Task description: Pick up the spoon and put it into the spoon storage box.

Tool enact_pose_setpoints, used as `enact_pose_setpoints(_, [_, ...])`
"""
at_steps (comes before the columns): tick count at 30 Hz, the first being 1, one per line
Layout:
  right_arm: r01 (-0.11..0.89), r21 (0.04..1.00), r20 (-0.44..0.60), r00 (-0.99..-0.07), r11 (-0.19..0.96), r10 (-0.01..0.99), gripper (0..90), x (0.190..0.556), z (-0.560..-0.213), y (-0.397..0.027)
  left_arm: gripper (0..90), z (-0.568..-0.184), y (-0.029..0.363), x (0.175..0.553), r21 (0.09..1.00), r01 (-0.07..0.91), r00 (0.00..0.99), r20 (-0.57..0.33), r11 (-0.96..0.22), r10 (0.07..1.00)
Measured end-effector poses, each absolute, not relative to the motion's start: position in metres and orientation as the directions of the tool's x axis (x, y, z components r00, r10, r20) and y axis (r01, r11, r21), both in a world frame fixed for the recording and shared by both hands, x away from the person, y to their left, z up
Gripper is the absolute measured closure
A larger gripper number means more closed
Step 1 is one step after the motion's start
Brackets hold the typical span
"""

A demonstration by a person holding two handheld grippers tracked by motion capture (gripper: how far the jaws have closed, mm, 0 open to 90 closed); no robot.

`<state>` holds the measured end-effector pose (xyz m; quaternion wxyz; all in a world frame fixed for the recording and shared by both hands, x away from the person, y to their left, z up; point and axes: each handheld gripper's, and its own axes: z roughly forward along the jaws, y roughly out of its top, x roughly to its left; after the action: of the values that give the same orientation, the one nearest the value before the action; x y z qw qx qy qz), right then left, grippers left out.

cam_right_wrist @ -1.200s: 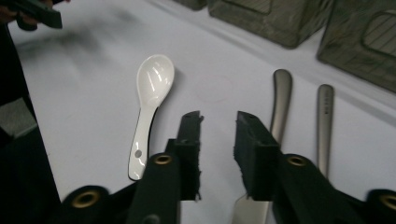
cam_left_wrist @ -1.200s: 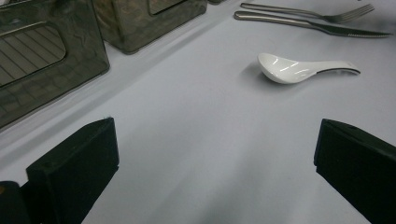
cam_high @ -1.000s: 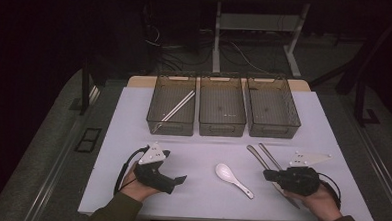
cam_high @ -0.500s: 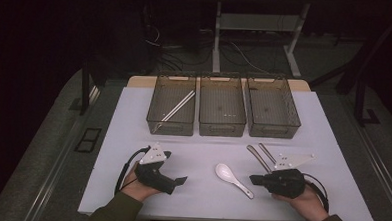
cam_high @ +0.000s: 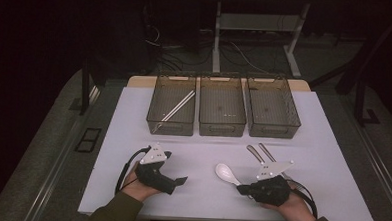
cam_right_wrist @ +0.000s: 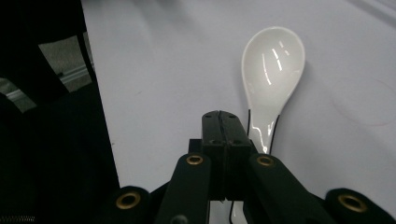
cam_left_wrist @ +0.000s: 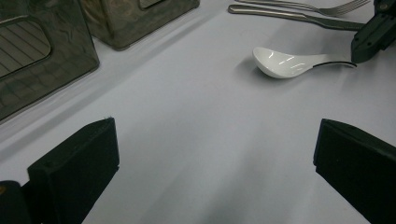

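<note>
A white ceramic spoon (cam_high: 227,173) lies bowl-up on the white table, its handle pointing toward my right gripper (cam_high: 240,189). In the right gripper view the two jaws of that gripper (cam_right_wrist: 222,121) are pressed together with nothing between them. The spoon (cam_right_wrist: 273,65) lies just ahead, and its handle runs past their right side. My left gripper (cam_high: 181,180) rests at the front left with its jaws wide apart over bare table (cam_left_wrist: 215,158). From the left gripper view, the spoon (cam_left_wrist: 289,63) lies ahead at the right, with the right gripper (cam_left_wrist: 373,37) at its handle end.
Three smoky see-through bins stand in a row at the back: the left one (cam_high: 153,119) holds pale sticks (cam_high: 178,106), and beside it are the middle (cam_high: 221,127) and right (cam_high: 298,122) ones. A knife (cam_high: 254,152) and a fork (cam_high: 267,151) lie behind the right gripper.
The right hand has slid left across the table, bringing its shut jaws up to the spoon's handle. The left hand and the spoon have stayed where they were.
</note>
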<state>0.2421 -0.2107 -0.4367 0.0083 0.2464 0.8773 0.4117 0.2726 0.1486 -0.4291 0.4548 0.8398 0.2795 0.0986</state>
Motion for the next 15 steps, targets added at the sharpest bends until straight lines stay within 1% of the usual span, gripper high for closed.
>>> enact_pose_setpoints(15, [0.415,0.671,0.134,-0.883,0.614,0.450,89.5,0.2409,-0.4456,-0.2064,0.0,-0.4292,0.1477,0.2720,0.816,0.376,0.828,-0.082,-0.439,0.555])
